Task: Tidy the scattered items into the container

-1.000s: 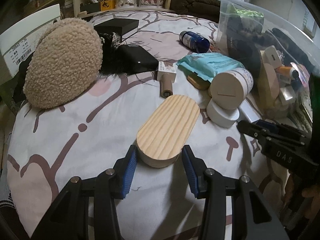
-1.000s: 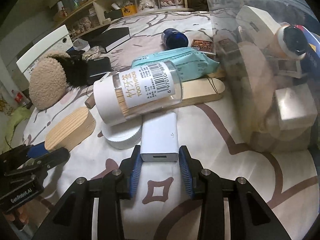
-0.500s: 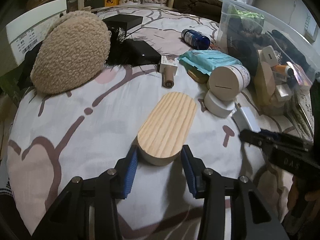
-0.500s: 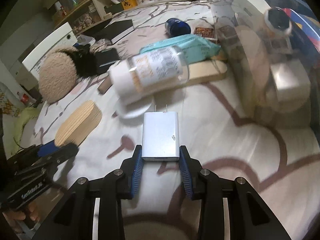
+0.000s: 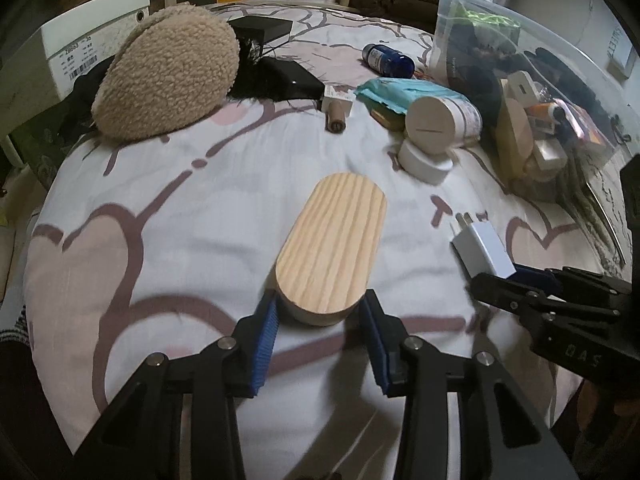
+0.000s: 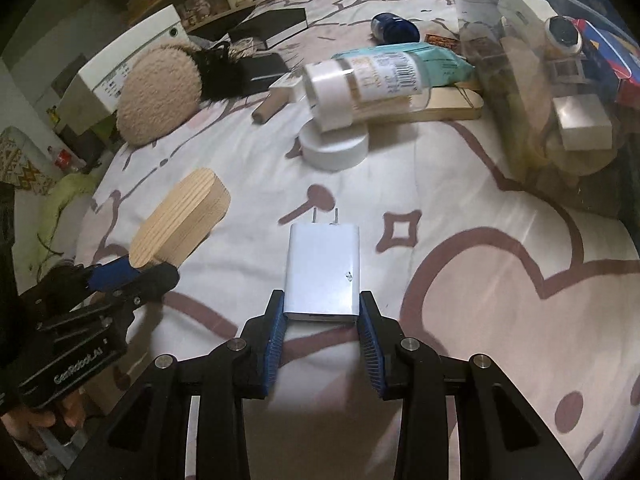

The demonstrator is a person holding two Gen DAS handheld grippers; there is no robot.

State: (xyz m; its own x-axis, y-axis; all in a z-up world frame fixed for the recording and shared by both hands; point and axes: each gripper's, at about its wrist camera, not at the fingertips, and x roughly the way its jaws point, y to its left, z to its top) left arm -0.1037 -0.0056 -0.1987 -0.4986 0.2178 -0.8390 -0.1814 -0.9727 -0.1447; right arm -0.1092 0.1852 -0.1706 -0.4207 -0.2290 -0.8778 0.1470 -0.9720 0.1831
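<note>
You hold two pickups at once over the patterned bedspread (image 5: 168, 216): your left gripper (image 5: 322, 322) has just been closing and pinches the rounded near end of the oval wooden block (image 5: 334, 248) between its blue pads, while your right gripper (image 6: 320, 320) clamps the white plug-in charger (image 6: 322, 270), prongs pointing away. Both appear lifted clear of the cloth, so the step in hand looks like the carry. Beyond them, a white lid (image 6: 334, 148), a toothpick jar (image 6: 366, 86) on its side, a teal packet (image 5: 404, 94) and a blue bottle (image 5: 386, 58) are scattered, with a fleecy beige hat (image 5: 168, 88) off to the left. At the far right stands the clear plastic container (image 5: 532, 40), already part filled. The next move calls for swinging both loads right, clearing its rim, then letting go inside.
</note>
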